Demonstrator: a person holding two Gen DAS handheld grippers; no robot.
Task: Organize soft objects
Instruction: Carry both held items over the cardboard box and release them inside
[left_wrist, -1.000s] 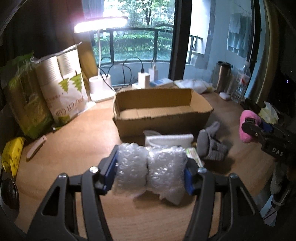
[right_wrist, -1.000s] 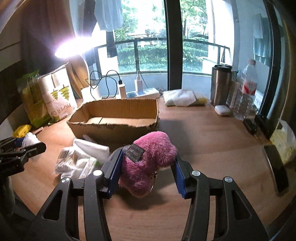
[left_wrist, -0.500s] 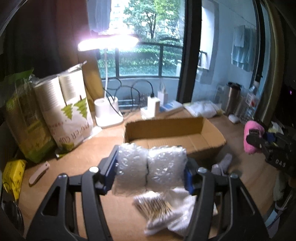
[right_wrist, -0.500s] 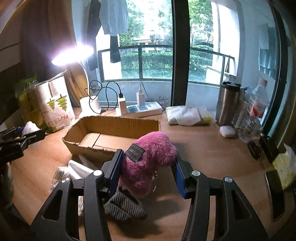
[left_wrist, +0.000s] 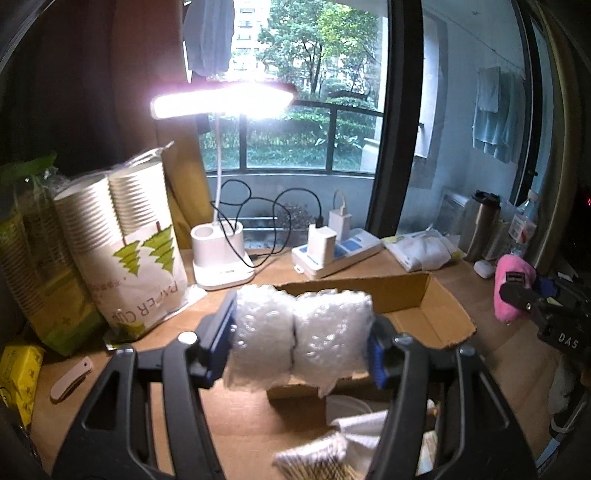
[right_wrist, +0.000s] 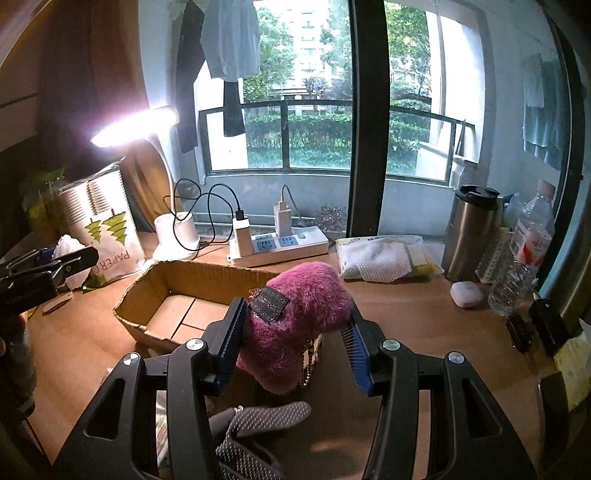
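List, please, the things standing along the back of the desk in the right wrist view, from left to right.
Paper cup bag → lamp base → power strip → packaged white cloth → steel tumbler → water bottle.

Wooden table (right_wrist: 406, 317), cardboard box (right_wrist: 177, 291), power strip (right_wrist: 280, 247), grey gloves (right_wrist: 255, 428), lamp base (left_wrist: 221, 254)

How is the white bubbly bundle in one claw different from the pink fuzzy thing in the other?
The bubble wrap bundle is whitish, translucent and bumpy; the pink plush toy is opaque and furry. The bundle fills the left gripper side to side, while the toy leaves a gap at one finger of the right gripper. The toy carries a dark label; the bundle has none. Both are held above the table near the cardboard box.
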